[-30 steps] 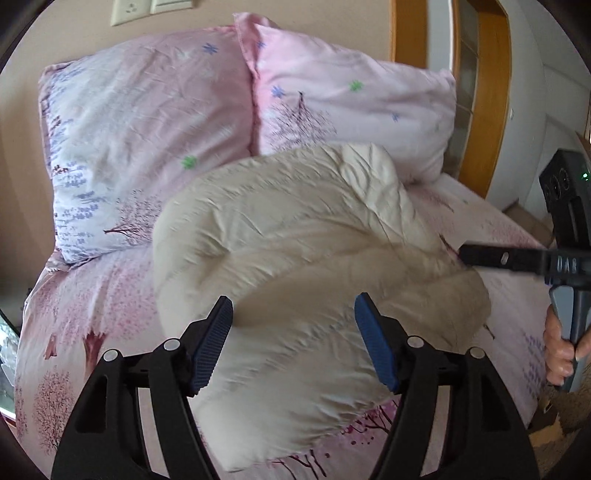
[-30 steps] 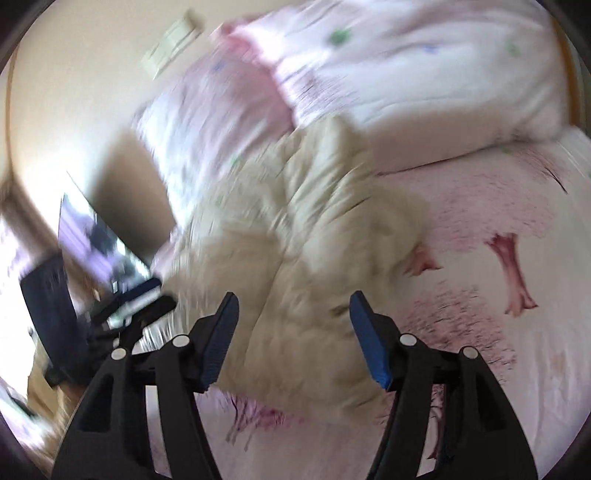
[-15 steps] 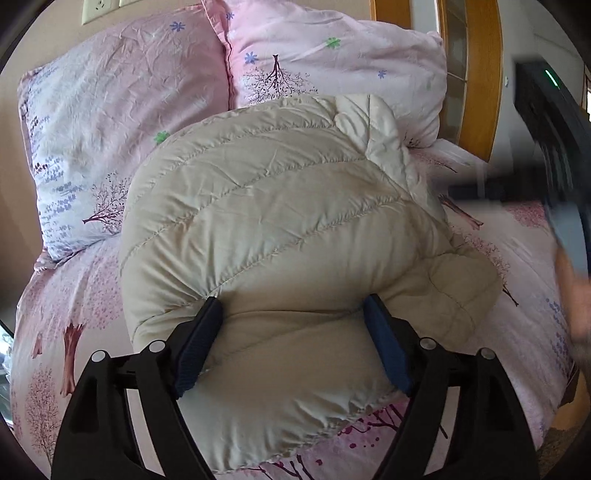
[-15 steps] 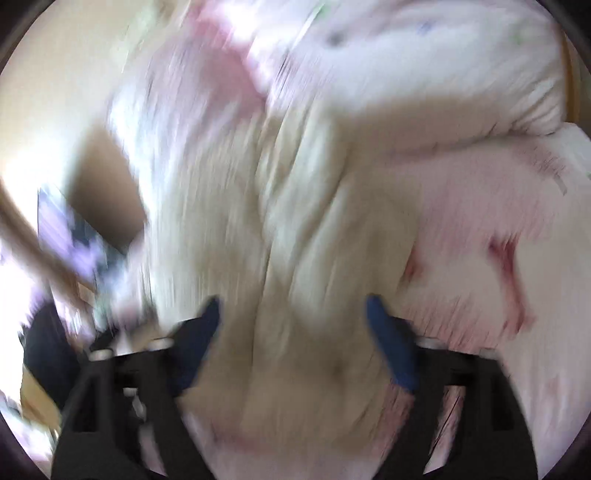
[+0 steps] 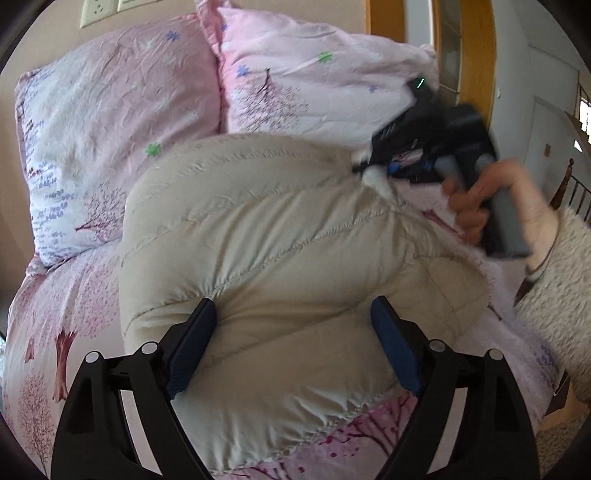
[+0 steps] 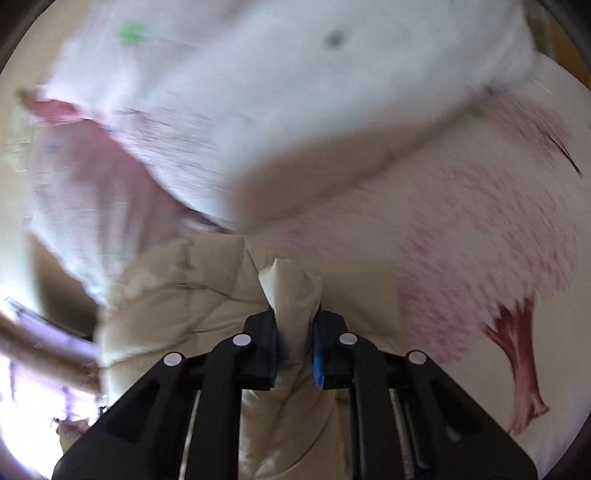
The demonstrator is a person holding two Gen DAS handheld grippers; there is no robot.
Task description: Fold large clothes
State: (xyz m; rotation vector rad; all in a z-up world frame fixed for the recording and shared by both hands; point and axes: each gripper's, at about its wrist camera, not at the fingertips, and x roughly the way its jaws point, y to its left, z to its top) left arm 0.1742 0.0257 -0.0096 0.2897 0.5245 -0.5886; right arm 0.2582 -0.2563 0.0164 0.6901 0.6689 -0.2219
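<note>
Left wrist view, puffy cream quilted jacket [image 5: 280, 236], left tongs [image 5: 291, 343] spread, right tongs [image 6: 295, 343] pinching it

Bed: pink cotton bed sheet printed with cherry trees [image 5: 55, 314], covering the whole bed.
Head edge: two crumpled pink floral pillows, left pillow [image 5: 110, 122] and right pillow [image 5: 314, 85], touching.
Wall: cream socket plate [image 5: 98, 13].
Right side: orange wooden door frame [image 5: 476, 55].
</note>
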